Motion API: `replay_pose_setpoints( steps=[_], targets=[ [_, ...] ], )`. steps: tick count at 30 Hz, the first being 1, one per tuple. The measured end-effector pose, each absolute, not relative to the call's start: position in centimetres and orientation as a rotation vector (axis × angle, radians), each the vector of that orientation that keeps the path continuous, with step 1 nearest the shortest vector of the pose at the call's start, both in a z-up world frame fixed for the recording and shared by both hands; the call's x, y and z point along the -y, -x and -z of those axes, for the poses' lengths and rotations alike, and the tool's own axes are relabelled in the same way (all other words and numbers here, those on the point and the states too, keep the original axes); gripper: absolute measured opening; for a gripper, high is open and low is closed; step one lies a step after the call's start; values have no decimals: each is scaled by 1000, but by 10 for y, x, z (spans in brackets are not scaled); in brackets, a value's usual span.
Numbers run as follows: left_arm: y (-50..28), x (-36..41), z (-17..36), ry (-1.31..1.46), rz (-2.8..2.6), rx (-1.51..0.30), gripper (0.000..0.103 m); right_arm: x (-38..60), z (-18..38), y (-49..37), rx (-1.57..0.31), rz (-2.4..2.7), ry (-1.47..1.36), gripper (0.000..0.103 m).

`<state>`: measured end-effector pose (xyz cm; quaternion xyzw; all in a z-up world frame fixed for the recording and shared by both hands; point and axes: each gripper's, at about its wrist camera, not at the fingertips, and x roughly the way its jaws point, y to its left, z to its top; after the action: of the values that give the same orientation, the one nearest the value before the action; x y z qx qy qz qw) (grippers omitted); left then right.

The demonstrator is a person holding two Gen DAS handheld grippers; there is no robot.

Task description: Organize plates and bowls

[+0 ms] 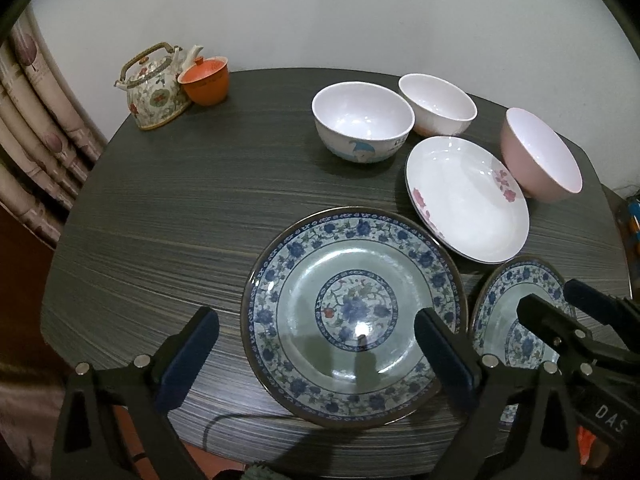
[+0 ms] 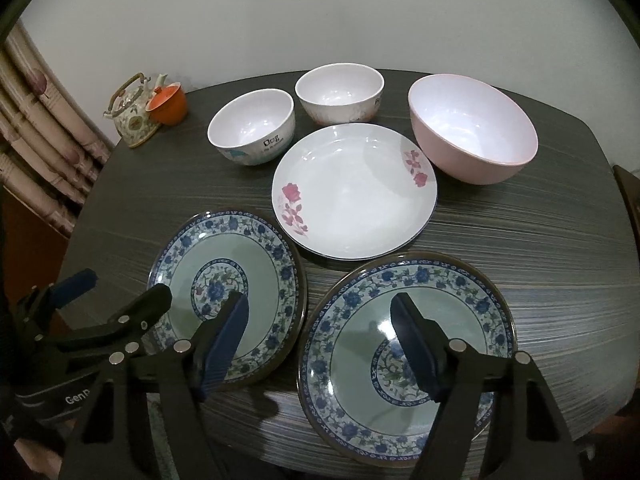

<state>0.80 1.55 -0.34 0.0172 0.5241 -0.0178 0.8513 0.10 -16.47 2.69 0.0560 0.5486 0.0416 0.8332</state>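
though half-hidden, right blue plate [image 1: 520, 320]

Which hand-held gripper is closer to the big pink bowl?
Right. The right hand-held gripper hovers over the blue plate nearest the pink bowl; the left hand-held gripper hangs one plate further away.

Dark wood-grain table [image 1: 160, 220], plain white wall [image 1: 320, 12], patterned curtain [image 1: 36, 140].

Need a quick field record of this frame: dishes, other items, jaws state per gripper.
plates: two blue-patterned plates side by side at the near edge; white rose plate behind them
bowls: three, unstacked, at the back: cartoon bowl, white bowl, pink bowl
other: teapot, orange cup at the far left
left gripper: jaws open, empty
right gripper: jaws open, empty
stacking: not yet begun
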Motion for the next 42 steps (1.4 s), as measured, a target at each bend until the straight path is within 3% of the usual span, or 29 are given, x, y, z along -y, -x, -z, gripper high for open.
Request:
replay_pose_setpoints(
  steps=[18,25,32,39,42],
  targets=[
    [-17,-30,23,-22,24,-1176,95,154,-9,-12,-1207,-117,-95,62],
    [-21,-34,29,-8,17,-1186,88,153,-1,-16,-1220,-128,-98,62],
    [-23,-41,36,-2,5,-1208,73,150,10,-22,-1242,-146,-96,56],
    [-27,-56,39,45,11,-1228,72,147,16,-28,-1249,-167,-89,55],
    [-29,-64,40,66,7,-1240,66,148,19,-32,-1258,-195,-109,52]
  ],
)
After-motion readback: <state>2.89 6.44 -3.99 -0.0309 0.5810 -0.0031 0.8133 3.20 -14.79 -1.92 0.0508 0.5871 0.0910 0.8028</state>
